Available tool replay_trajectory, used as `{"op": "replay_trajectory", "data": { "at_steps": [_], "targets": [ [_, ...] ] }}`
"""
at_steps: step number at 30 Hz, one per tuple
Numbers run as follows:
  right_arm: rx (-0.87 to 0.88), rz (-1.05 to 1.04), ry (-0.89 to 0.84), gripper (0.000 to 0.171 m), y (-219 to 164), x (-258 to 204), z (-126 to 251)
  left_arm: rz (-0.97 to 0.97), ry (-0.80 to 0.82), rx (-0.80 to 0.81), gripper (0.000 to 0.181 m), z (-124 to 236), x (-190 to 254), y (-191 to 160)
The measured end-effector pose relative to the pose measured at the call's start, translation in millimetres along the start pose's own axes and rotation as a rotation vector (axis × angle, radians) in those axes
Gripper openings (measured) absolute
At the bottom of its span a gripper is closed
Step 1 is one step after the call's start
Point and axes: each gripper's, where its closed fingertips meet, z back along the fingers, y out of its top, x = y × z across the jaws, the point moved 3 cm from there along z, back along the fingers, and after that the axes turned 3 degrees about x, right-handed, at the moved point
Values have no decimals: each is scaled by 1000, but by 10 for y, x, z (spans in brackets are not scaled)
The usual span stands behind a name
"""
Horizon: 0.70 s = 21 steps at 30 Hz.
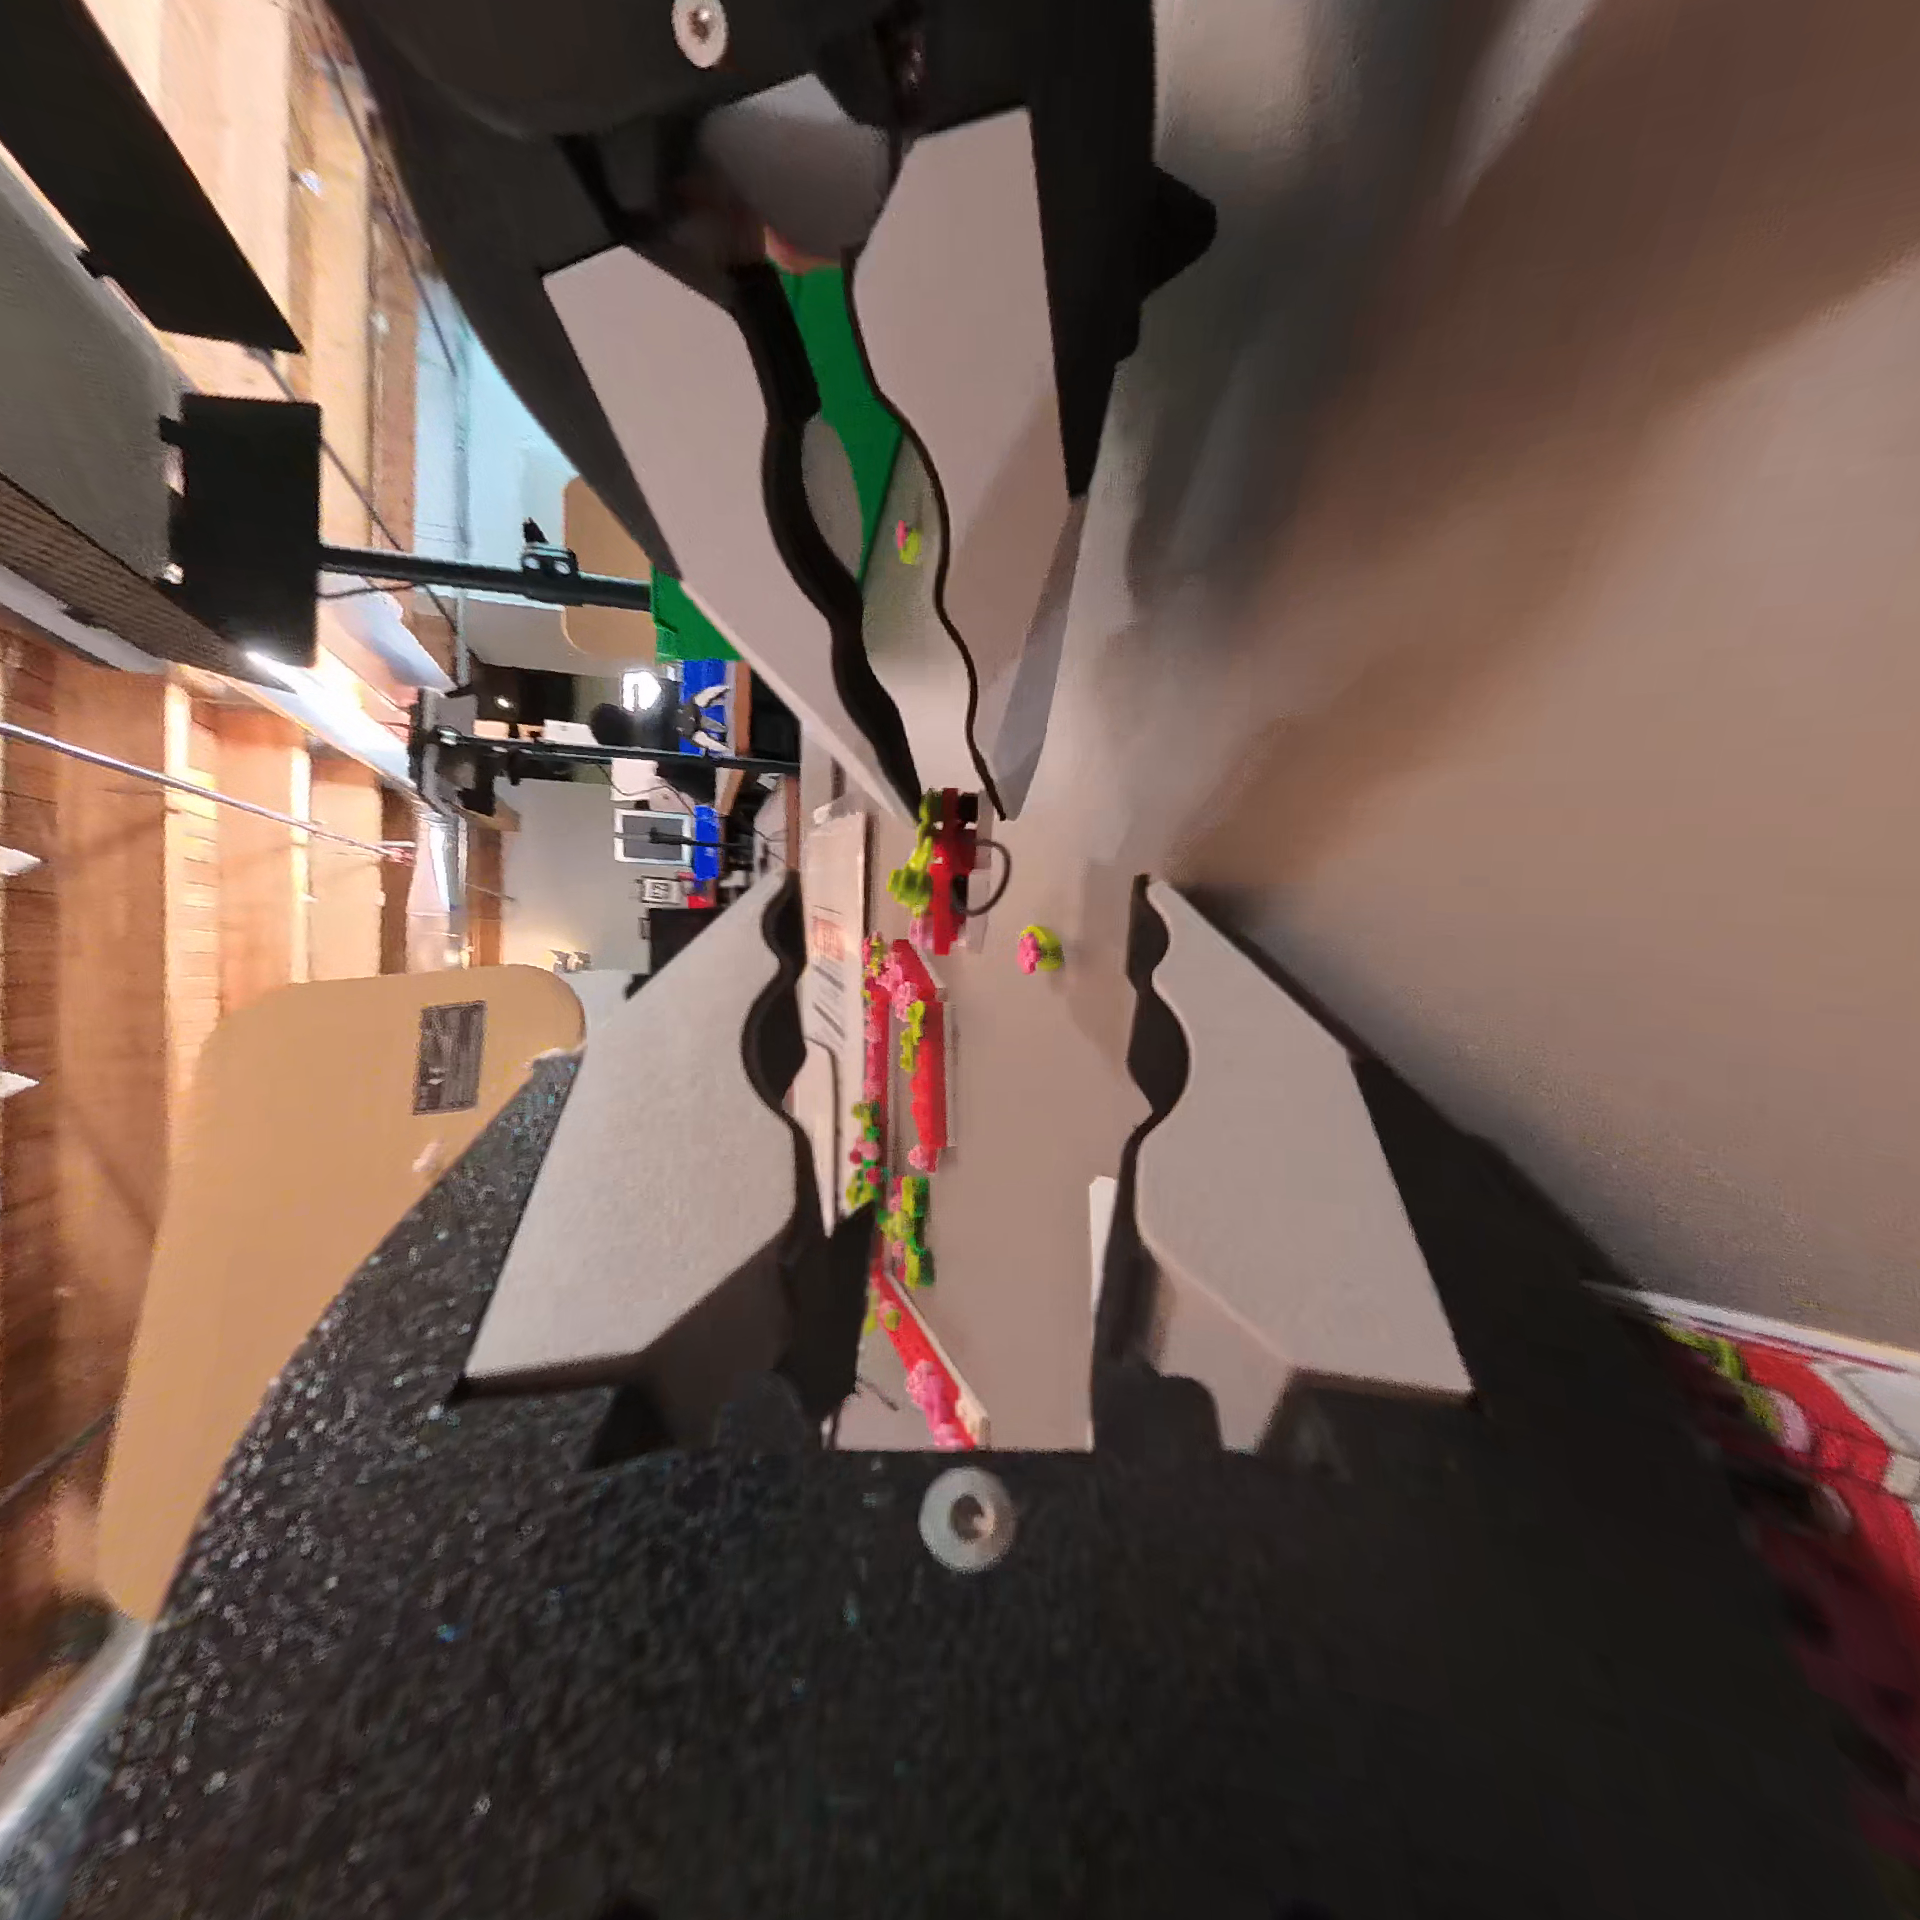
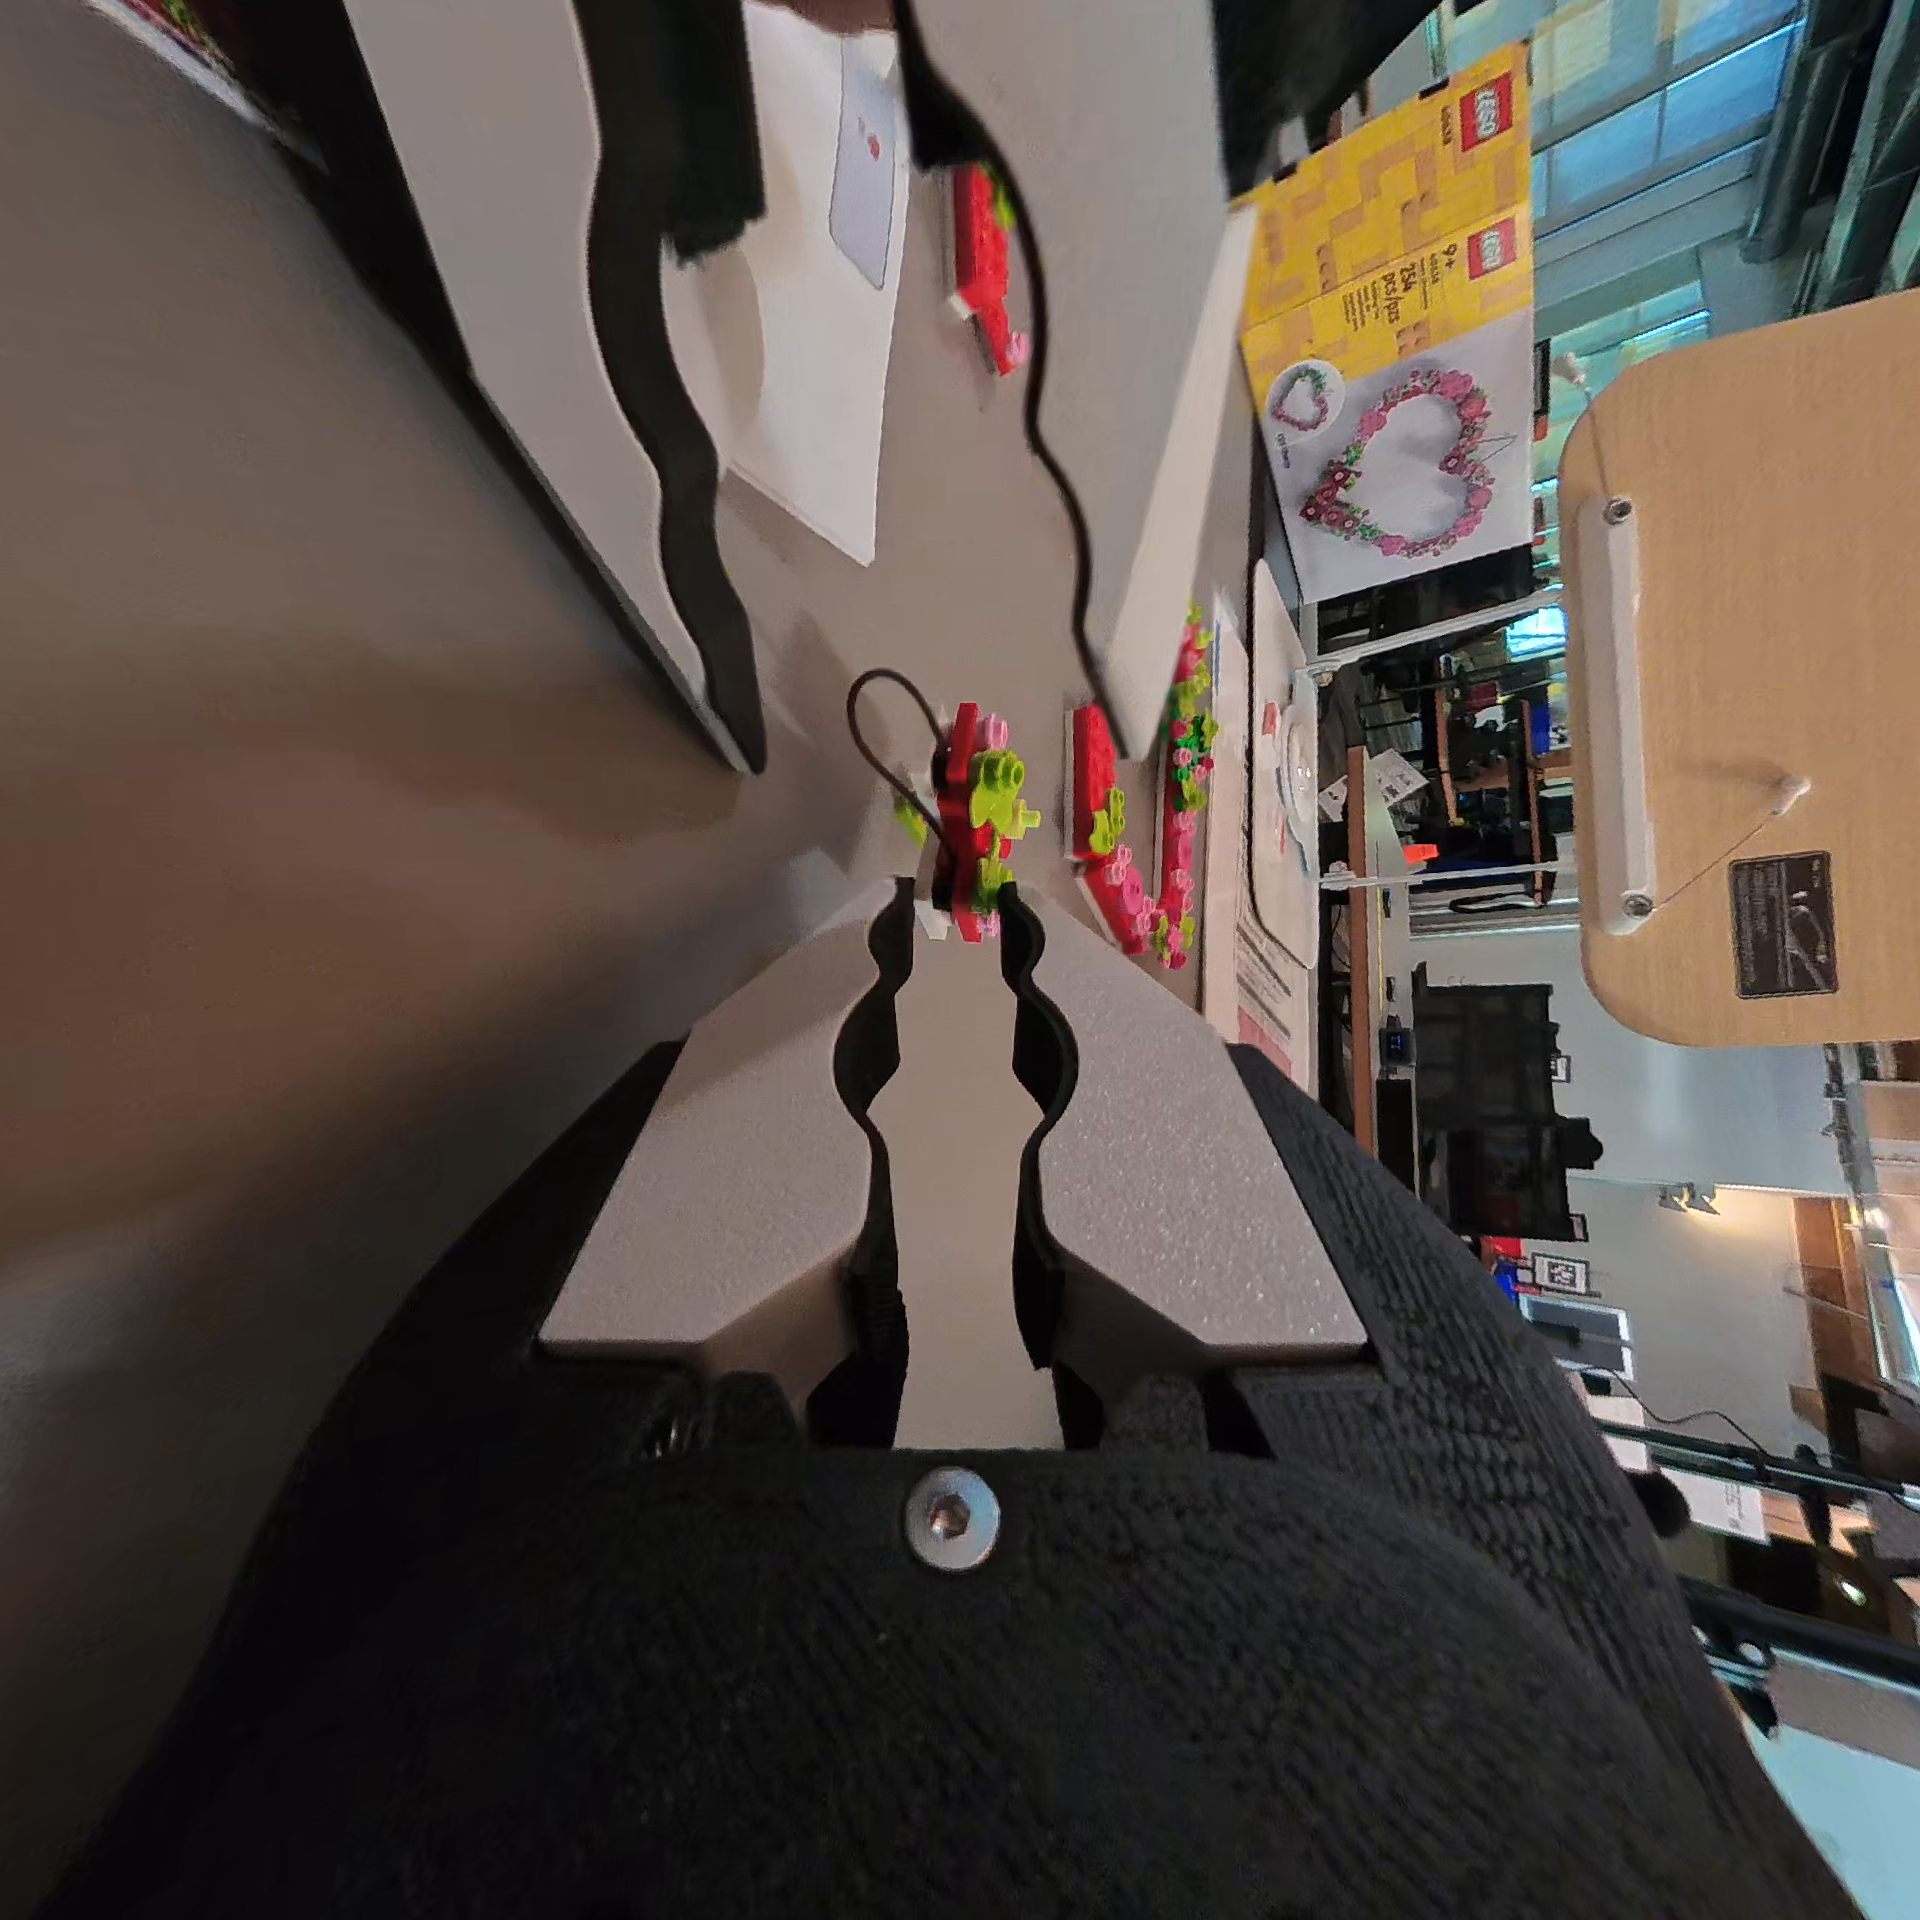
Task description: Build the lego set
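My right gripper (image 2: 956, 902) is shut on a small red Lego piece (image 2: 971, 821) with lime leaves, pink flowers and a black cord loop, held at its lower edge just above the table. In the left wrist view the right gripper (image 1: 956, 812) comes from above, pinching the same piece (image 1: 948, 883). My left gripper (image 1: 961, 891) is open wide and empty, its fingertips on either side of the held piece without touching it. Long red frame sections (image 1: 920, 1060) with flowers lie on the table behind the piece.
A loose lime and pink flower (image 1: 1039, 948) lies on the table. The Lego box (image 2: 1392, 364) stands at the far table edge; an open white booklet (image 2: 821, 395) and another red section (image 2: 987, 260) lie nearby. A wooden chair back (image 2: 1745, 623) stands beyond the table.
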Motion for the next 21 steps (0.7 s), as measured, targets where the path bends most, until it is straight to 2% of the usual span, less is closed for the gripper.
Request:
{"op": "replay_trajectory", "data": {
  "at_steps": [5,11,14,15,21],
  "targets": [
    [20,-3,-5,15,42,13,23,-151,87,-31,49,-38,-18,-36],
    [32,7,-1,15,72,-2,35,-161,96,-28,41,-45,-8,-22],
    [41,7,2,14,91,-8,43,-200,122,-46,22,-46,-17,-40],
    [41,7,3,14,92,-13,42,-207,123,-51,20,-45,-17,-43],
    [57,6,3,15,121,-13,60,-109,88,-49,18,-26,-25,-45]
  ]
}}
